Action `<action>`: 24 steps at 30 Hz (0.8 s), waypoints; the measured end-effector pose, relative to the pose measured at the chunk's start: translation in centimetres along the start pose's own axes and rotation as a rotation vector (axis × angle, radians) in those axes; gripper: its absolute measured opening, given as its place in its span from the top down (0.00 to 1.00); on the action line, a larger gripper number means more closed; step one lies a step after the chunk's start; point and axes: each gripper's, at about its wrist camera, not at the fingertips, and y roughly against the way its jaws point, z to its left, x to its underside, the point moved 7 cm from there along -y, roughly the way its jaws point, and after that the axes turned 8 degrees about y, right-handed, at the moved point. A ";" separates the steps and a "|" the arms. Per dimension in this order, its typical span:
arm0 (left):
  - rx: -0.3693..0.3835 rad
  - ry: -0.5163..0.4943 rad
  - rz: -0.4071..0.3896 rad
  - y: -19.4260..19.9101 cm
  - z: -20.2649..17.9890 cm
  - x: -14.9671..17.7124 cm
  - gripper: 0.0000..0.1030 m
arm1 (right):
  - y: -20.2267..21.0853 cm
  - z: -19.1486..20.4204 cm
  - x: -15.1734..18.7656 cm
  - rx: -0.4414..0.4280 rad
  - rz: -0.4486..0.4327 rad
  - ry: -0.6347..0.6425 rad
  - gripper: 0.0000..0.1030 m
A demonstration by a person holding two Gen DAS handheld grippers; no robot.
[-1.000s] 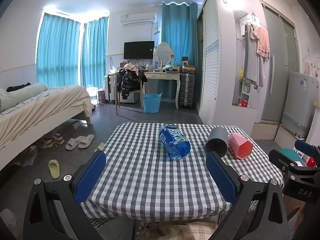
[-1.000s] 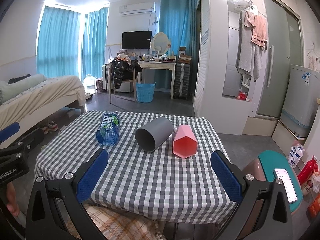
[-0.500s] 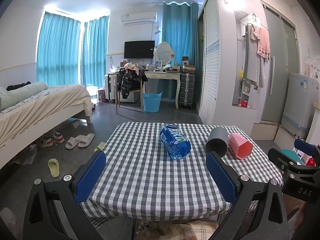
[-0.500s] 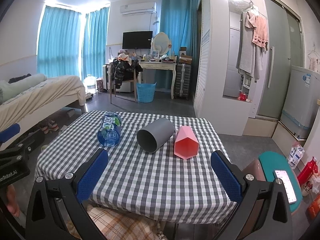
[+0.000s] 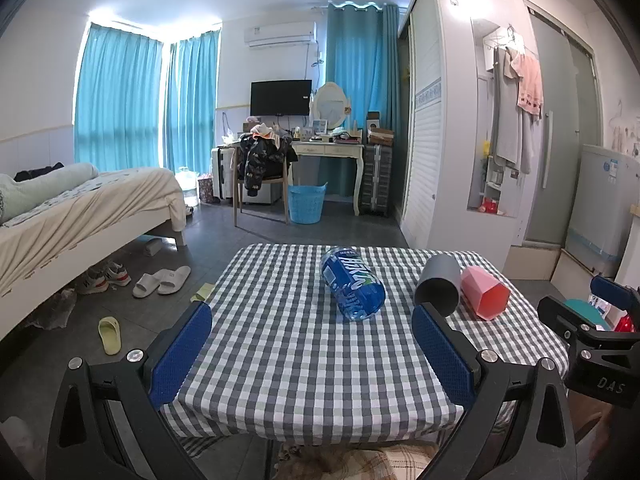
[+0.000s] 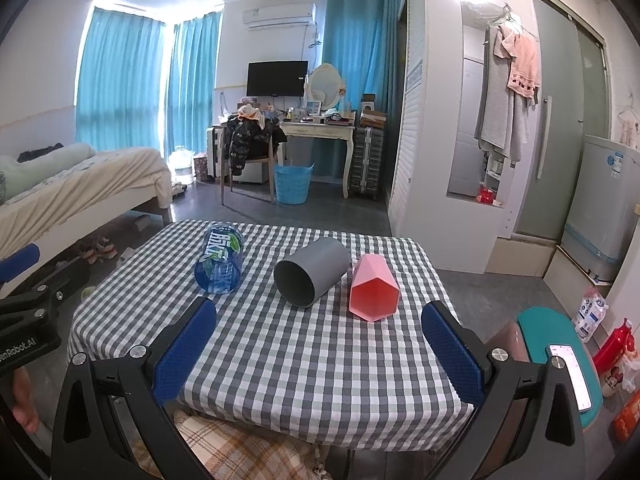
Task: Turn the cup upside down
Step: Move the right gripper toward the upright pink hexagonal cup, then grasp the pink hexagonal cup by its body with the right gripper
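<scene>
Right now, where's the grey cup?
In the right wrist view the grey cup lies on its side mid-table, open end toward the camera, between the bottle on its left and the pink cup on its right.

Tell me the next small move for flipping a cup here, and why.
Probably ease the right hand-held gripper forward toward the grey cup: it lies on its side, mouth facing the camera, roughly centred between the open jaws, and nothing is gripped yet.

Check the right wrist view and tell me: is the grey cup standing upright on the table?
No, the grey cup lies on its side on the checked table, its open mouth facing the camera, between the bottle and the pink cup.
</scene>
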 end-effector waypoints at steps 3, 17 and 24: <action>0.000 0.004 0.001 -0.1 0.0 -0.2 0.00 | -0.1 -0.1 -0.2 -0.003 -0.001 0.003 0.00; -0.018 -0.005 0.032 -4.1 -1.3 0.2 0.00 | -3.1 -3.5 -0.1 0.003 0.019 -0.040 0.00; -0.056 -0.009 0.092 -8.7 -1.1 1.4 0.00 | -8.7 -6.9 -0.1 0.046 0.090 -0.077 0.00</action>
